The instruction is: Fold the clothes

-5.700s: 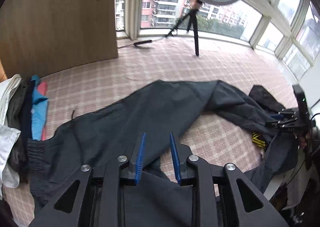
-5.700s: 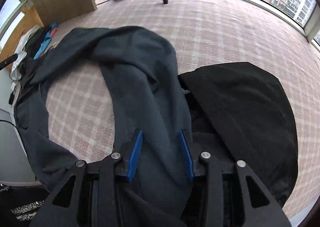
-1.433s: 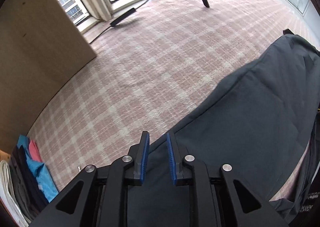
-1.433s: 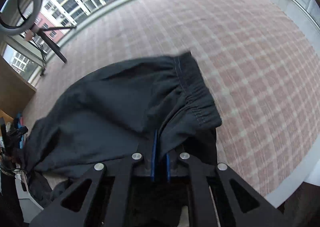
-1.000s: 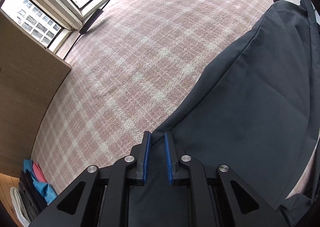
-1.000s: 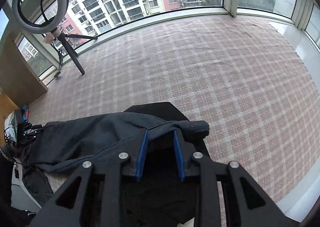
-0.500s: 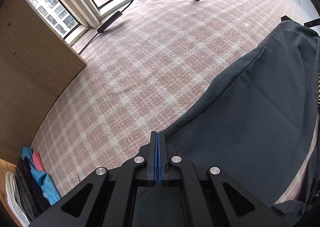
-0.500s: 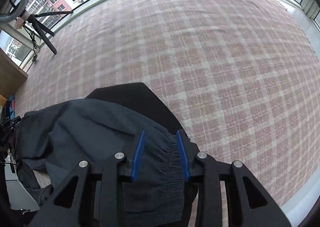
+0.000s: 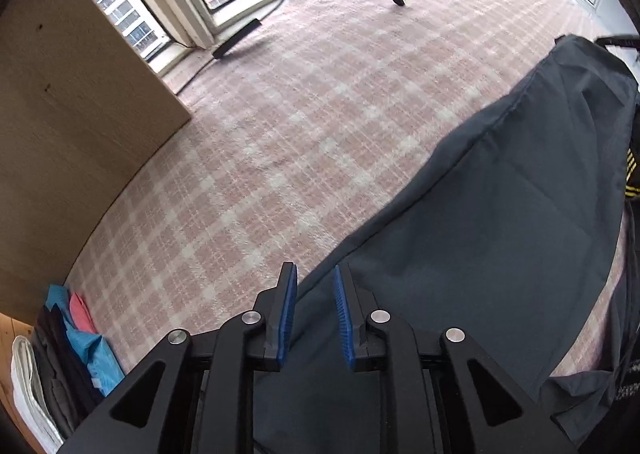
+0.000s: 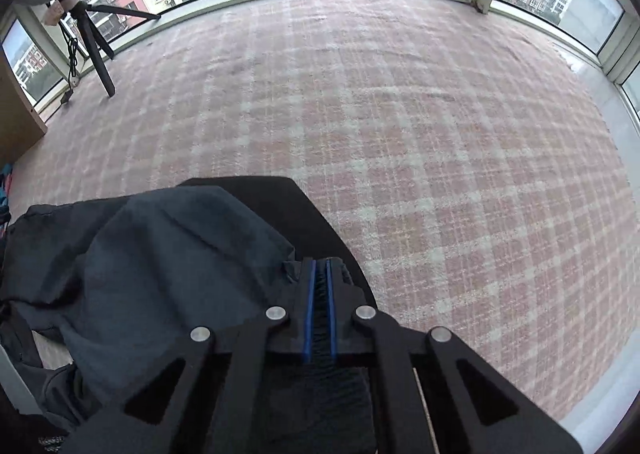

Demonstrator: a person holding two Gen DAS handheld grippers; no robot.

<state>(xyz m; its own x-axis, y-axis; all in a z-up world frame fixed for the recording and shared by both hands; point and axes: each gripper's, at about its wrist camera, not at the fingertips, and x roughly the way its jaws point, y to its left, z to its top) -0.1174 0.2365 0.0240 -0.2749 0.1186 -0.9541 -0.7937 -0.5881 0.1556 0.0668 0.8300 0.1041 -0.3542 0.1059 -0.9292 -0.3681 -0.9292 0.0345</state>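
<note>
Bare carpet (image 10: 440, 157) beyond tripod (image 10: 94, 49)

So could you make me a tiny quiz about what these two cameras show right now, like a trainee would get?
1. True or false: the right gripper is shut on dark fabric.
2. The dark grey trousers lie on what?
A. a pink checked carpet
B. a wooden table
C. a bed
3. Fill in: in the left wrist view, the stack of folded clothes sits at the lower ____ edge.

Key
1. True: its blue pads pinch dark cloth at the trousers' end.
2. A, the pink checked carpet. The left gripper is opening above the trousers' edge.
3. left
</note>
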